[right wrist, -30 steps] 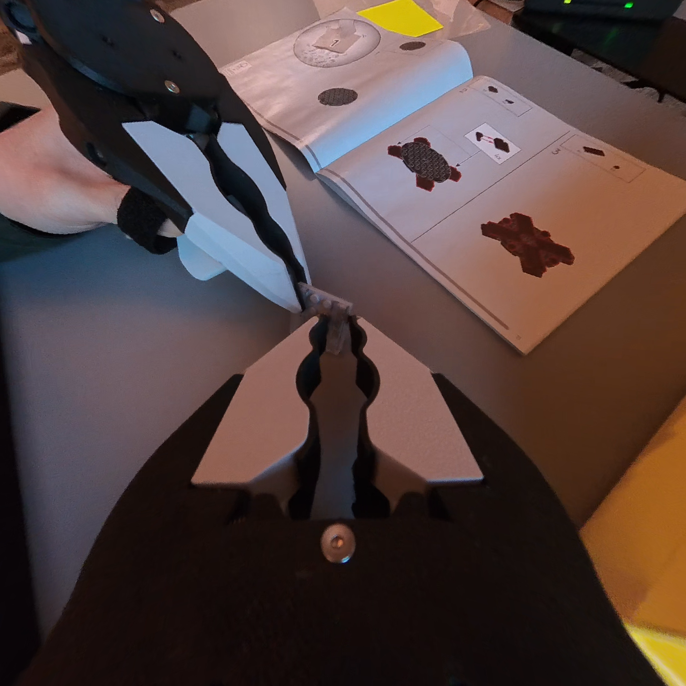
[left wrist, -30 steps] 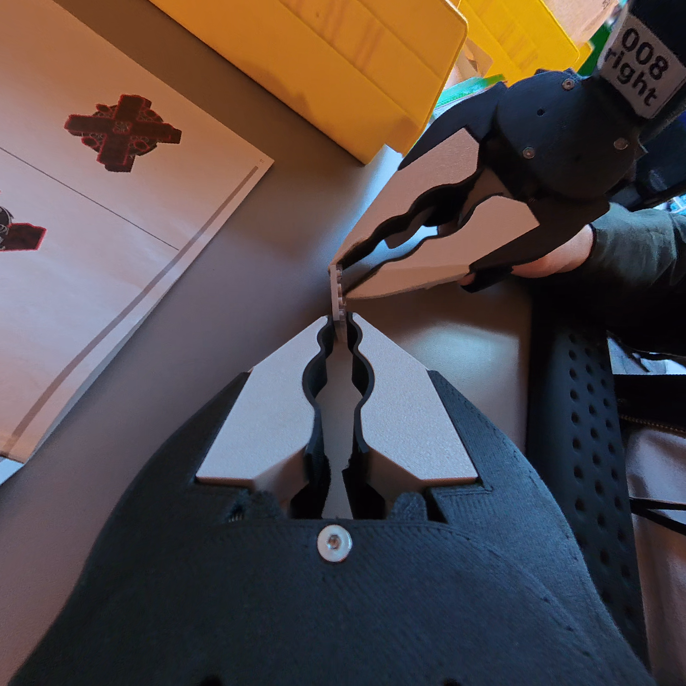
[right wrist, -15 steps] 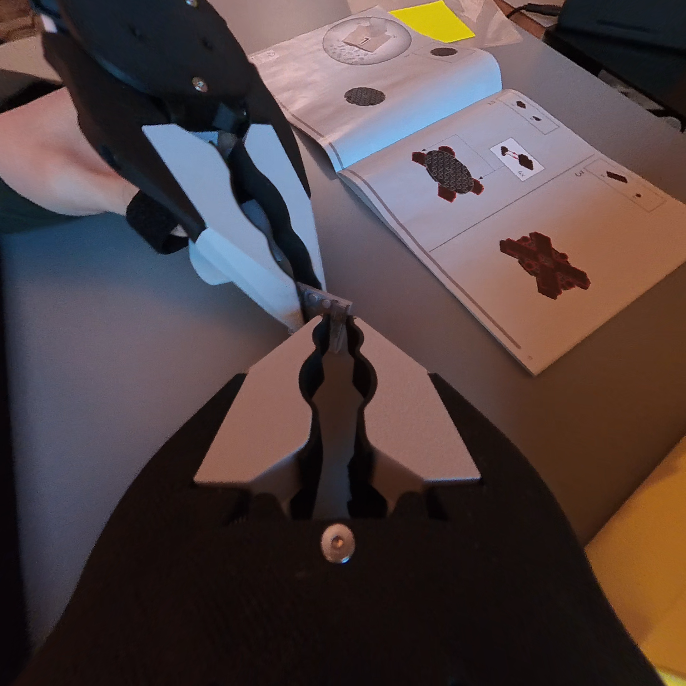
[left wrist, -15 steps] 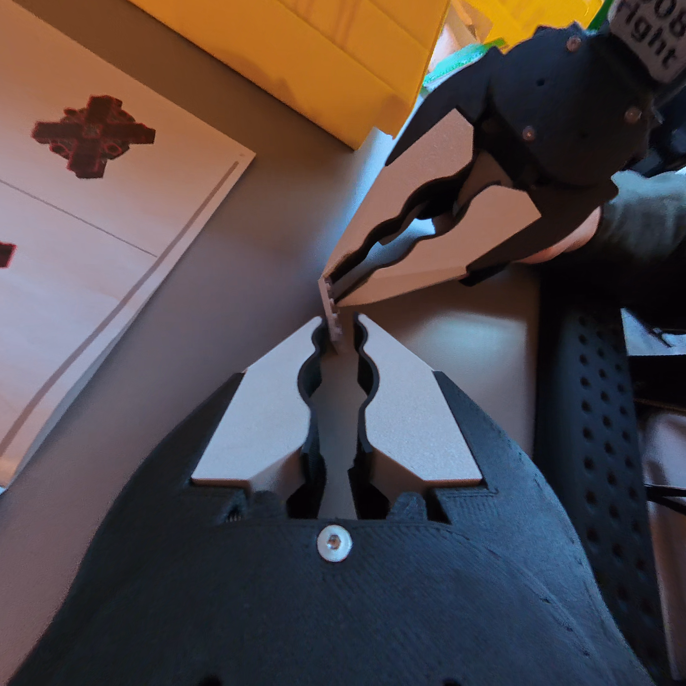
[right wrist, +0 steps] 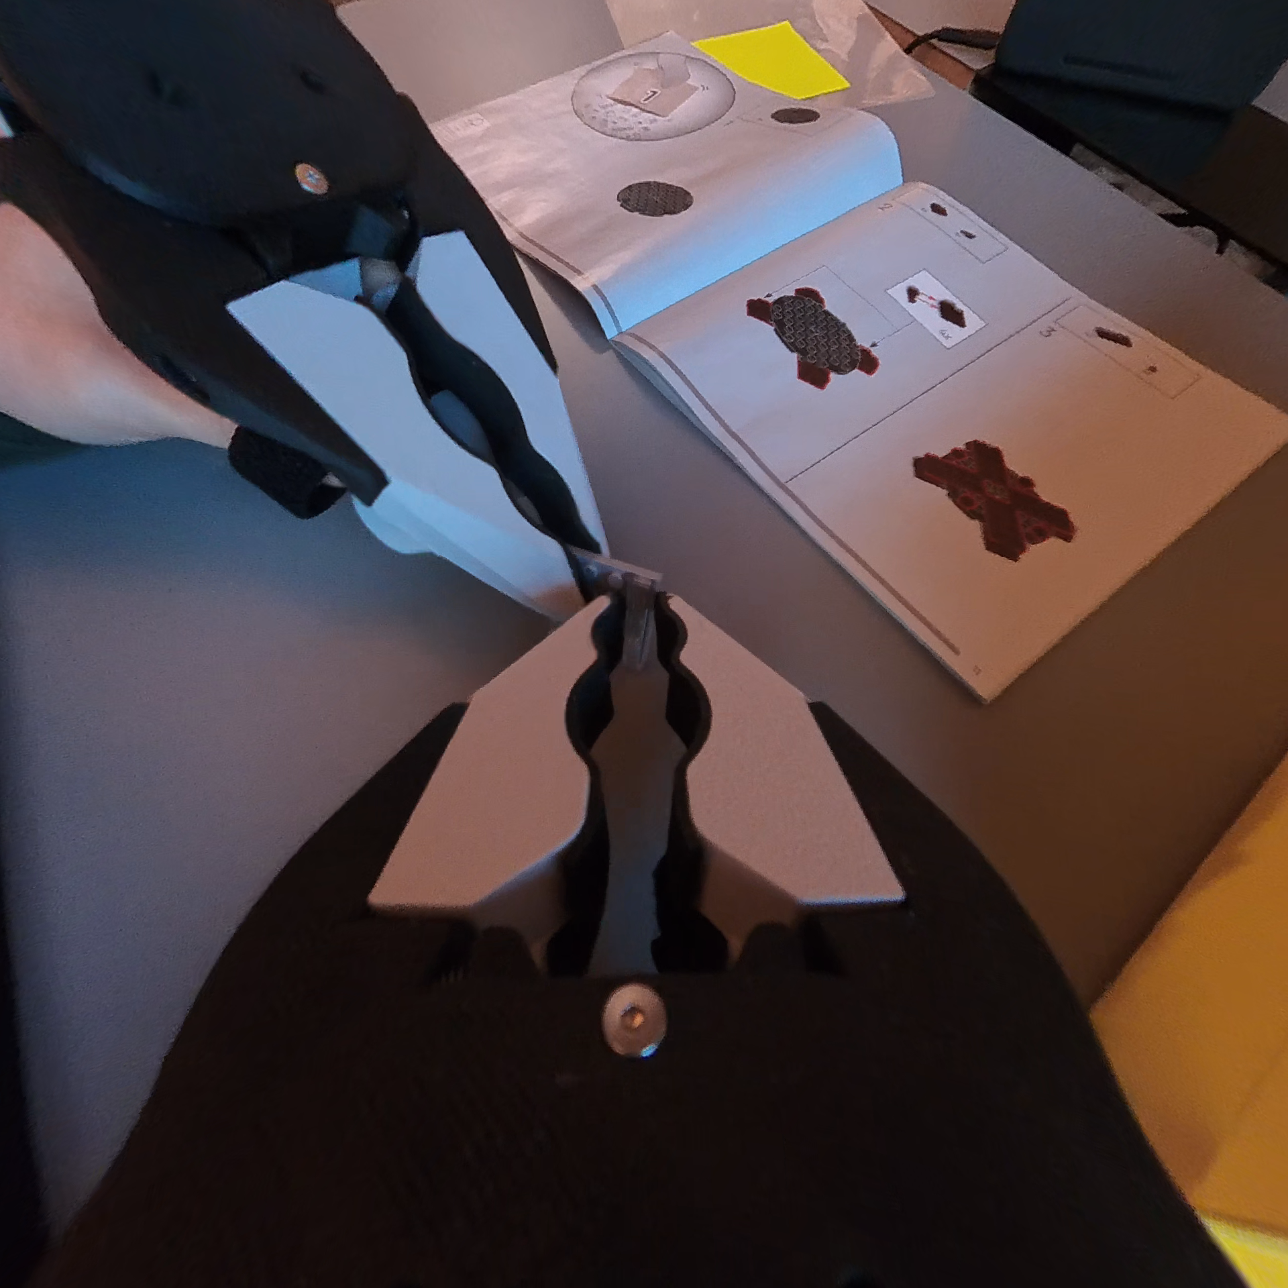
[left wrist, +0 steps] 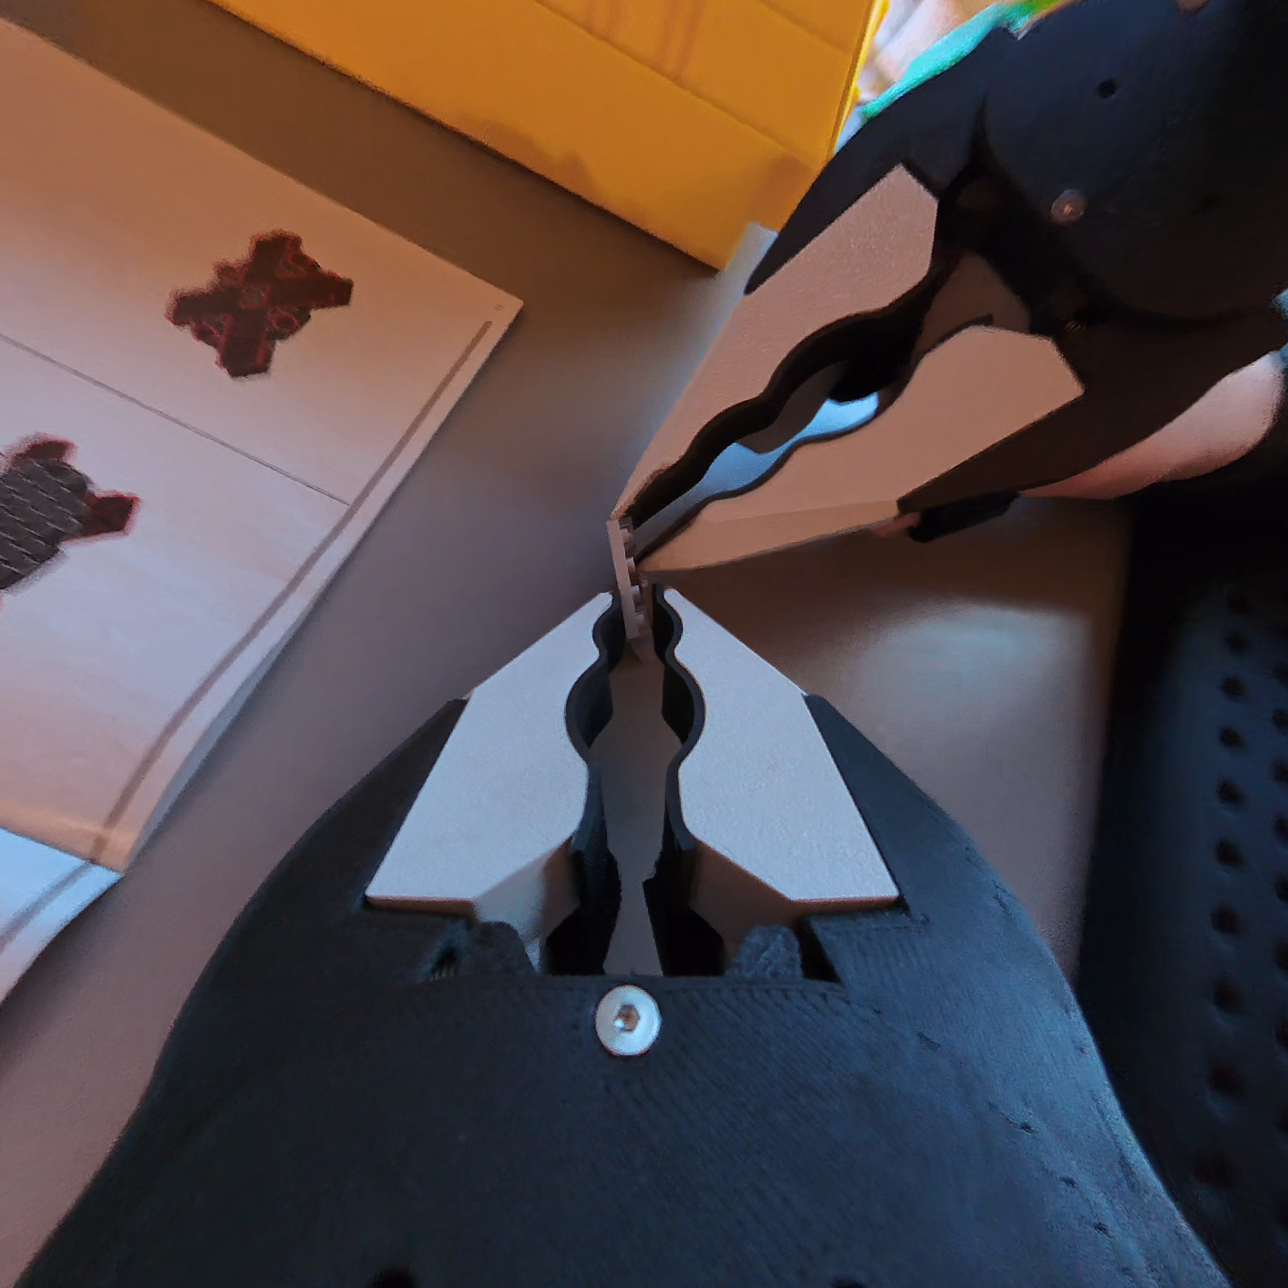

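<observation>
Two grippers, left (left wrist: pixel 635 613) and right (right wrist: pixel 635 613), each pinch a small grey studded plate (left wrist: pixel 631 592) (pieces apparently mating) above the desk (right wrist: pixel 209 697), fingers nearly closed.

Grey worktop (right wrist: pixel 209 697). White booklet (right wrist: pixel 1045 432) printed with dark red cross shapes and a black dotted oval. Yellow bin (left wrist: pixel 627 90). Yellow note (right wrist: pixel 773 59). Grippers black with pale grey fingers (left wrist: pixel 516 753). Small grey studded plate (left wrist: pixel 631 592).

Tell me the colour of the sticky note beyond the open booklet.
Bright yellow: the sticky note shows best in the right wrist view, past the booklet.
</observation>
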